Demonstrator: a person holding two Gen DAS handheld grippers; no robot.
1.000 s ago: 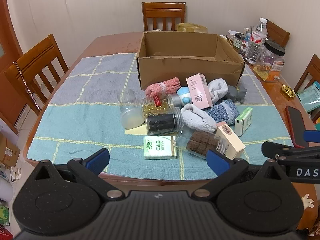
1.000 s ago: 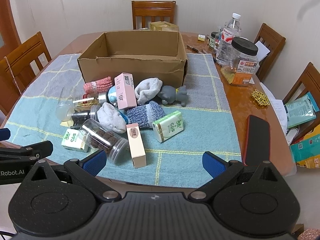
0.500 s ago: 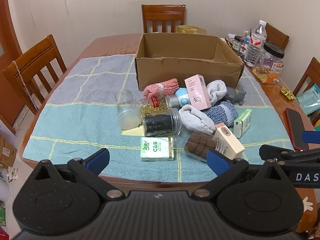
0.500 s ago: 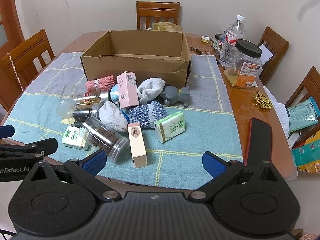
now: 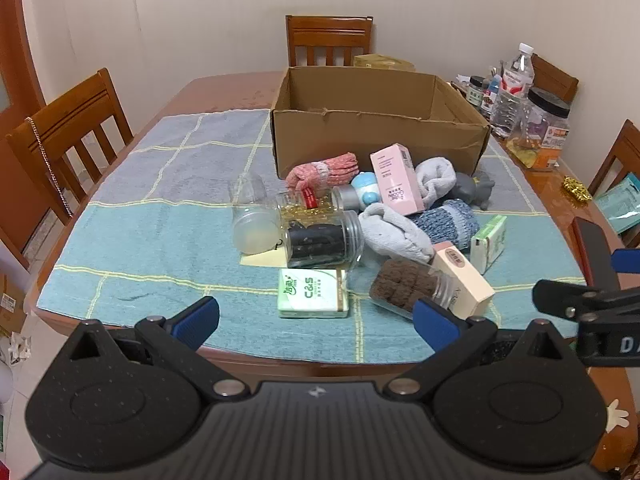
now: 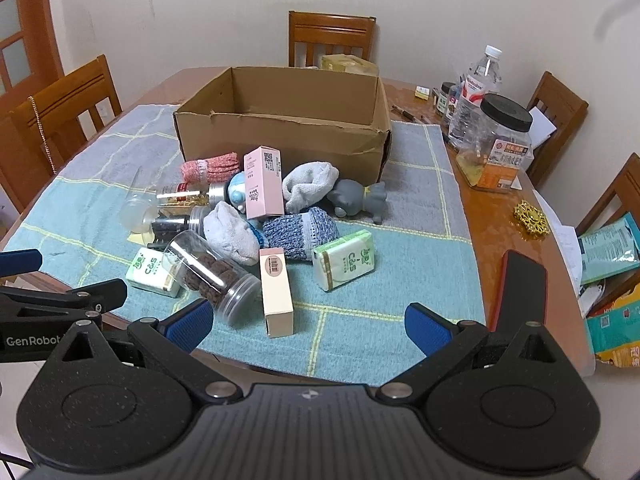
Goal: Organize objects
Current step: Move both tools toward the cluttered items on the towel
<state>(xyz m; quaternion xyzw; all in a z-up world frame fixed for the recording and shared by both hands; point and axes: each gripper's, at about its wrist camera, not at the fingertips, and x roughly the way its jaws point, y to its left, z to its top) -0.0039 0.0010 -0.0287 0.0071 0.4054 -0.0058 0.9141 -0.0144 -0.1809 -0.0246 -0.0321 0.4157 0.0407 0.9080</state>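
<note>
Both tongs [image 5: 316,318] [image 6: 308,326] gape, clear of the clutter [image 6: 256,220].

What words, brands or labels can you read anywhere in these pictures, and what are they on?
"C&S" on the flat tissue pack.
"C&S" on the tilted tissue pack.
"GenRobot" on the left gripper, seen from the right wrist.
"D" on the right gripper, seen from the left wrist; the rest is cut off.
Print on the pink box, the beige box, the big jar and the bottle is too small to read.
</note>
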